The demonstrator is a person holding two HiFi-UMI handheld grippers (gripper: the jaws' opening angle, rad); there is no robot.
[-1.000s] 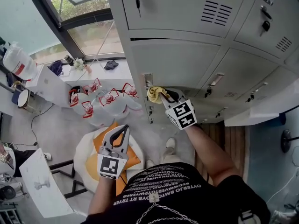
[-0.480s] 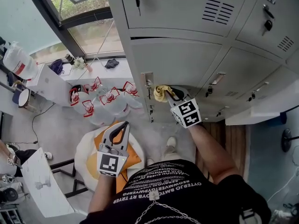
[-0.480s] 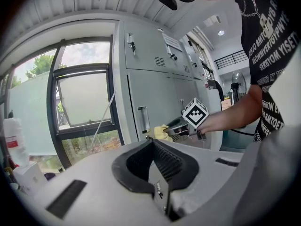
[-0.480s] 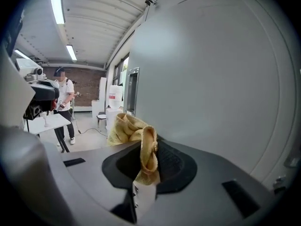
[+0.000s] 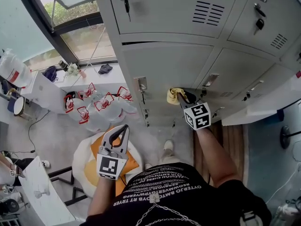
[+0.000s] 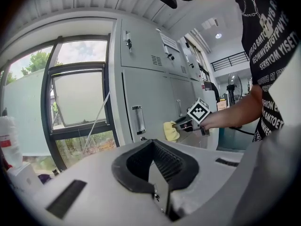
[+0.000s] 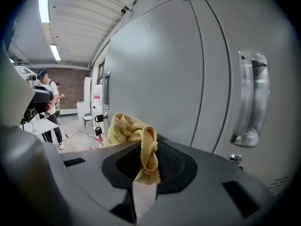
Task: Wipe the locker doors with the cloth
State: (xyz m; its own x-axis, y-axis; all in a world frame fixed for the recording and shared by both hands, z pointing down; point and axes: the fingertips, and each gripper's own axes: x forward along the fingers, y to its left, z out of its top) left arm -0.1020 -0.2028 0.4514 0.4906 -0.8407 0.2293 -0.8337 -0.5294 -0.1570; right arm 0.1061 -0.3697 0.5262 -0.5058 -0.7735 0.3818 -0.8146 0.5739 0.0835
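Pinches the yellow cloth (image 5: 174,96) in the closed jaws of the right gripper (image 5: 182,97), with the bunched end against the grey locker door (image 5: 164,67), right of that door's handle (image 5: 140,84). Holds the left gripper (image 5: 125,129) low, well apart from the lockers, its 2 jaws together with nothing between them, over an orange cushion (image 5: 135,162).

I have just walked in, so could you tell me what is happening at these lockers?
A person stands at the lockers with a gripper in each hand. The right gripper is shut on a yellow cloth and holds it to a lower locker door, right of its handle. The left gripper is shut, empty, held low away from them.
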